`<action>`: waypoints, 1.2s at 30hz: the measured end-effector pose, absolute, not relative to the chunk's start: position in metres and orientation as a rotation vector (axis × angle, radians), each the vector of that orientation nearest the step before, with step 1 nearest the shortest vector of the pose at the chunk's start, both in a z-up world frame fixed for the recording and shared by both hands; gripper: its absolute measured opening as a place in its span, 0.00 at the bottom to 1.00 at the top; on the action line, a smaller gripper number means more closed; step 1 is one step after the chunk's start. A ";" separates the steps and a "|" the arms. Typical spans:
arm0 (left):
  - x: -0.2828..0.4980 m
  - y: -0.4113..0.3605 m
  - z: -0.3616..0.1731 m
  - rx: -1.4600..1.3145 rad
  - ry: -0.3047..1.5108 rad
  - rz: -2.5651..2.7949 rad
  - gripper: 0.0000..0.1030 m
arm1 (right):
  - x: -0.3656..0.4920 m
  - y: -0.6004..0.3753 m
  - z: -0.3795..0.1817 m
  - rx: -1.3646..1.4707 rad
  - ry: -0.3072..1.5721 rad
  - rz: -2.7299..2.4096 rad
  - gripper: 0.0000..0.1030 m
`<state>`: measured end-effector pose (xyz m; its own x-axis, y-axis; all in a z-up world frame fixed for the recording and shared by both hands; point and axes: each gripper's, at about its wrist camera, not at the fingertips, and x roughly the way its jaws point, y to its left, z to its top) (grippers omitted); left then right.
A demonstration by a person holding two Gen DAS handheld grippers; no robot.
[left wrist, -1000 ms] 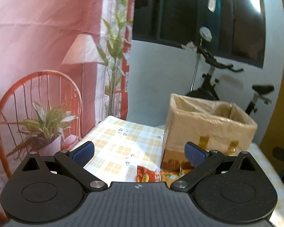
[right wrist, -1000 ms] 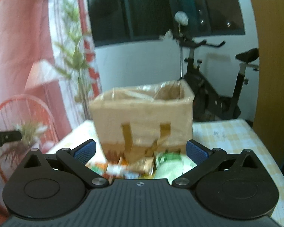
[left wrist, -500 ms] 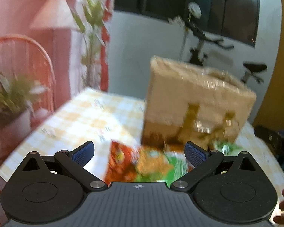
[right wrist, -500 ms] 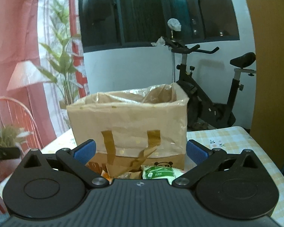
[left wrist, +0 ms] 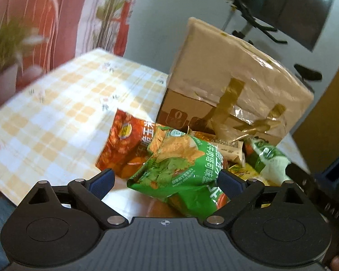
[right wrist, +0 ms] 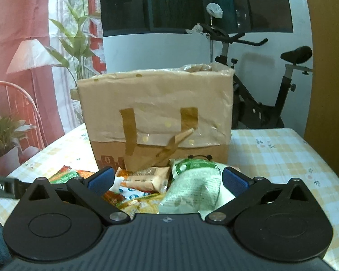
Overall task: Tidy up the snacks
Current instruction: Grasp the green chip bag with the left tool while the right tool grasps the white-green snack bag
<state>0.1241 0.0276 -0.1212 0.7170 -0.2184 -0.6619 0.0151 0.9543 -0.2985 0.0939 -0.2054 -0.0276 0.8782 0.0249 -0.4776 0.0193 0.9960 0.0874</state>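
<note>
A heap of snack packets lies on the checked tablecloth in front of a brown cardboard box (left wrist: 235,72) (right wrist: 156,108) lined with plastic. In the left wrist view a green chip bag (left wrist: 183,169) lies on top of a red-orange bag (left wrist: 126,140). My left gripper (left wrist: 165,180) is open and hovers just above the green bag, its blue pads on either side of it. In the right wrist view a pale green and white packet (right wrist: 194,185) and a tan bar wrapper (right wrist: 147,178) lie between the spread fingers of my open right gripper (right wrist: 167,180).
The table (left wrist: 45,122) carries a yellow checked cloth, with bare cloth to the left of the heap. An exercise bike (right wrist: 255,90) stands behind the table. A potted plant (right wrist: 2,140) and a red chair are at the left. The other gripper's edge (left wrist: 309,187) shows at the right.
My left gripper has tilted down and moved in over the snack heap, so the green bag now lies between its pads. The right gripper has come closer to the box and the packets.
</note>
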 end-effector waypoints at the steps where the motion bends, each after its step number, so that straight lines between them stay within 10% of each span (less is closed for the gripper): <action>1: 0.128 0.026 -0.123 -0.297 0.765 -0.133 0.96 | 0.094 -0.207 -0.029 0.098 0.500 -0.002 1.00; 18: 0.149 0.003 -0.142 -0.320 0.816 -0.175 0.95 | 0.100 -0.212 -0.042 0.105 0.540 -0.010 1.00; 36: 0.122 0.003 -0.115 -0.225 0.643 -0.238 0.72 | 0.096 -0.215 -0.042 0.109 0.540 -0.022 1.00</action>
<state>0.1217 0.0031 -0.1151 0.7753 -0.2868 -0.5627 0.1485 0.9487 -0.2790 0.0964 -0.2146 -0.0422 0.8578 0.0080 -0.5139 0.0495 0.9939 0.0981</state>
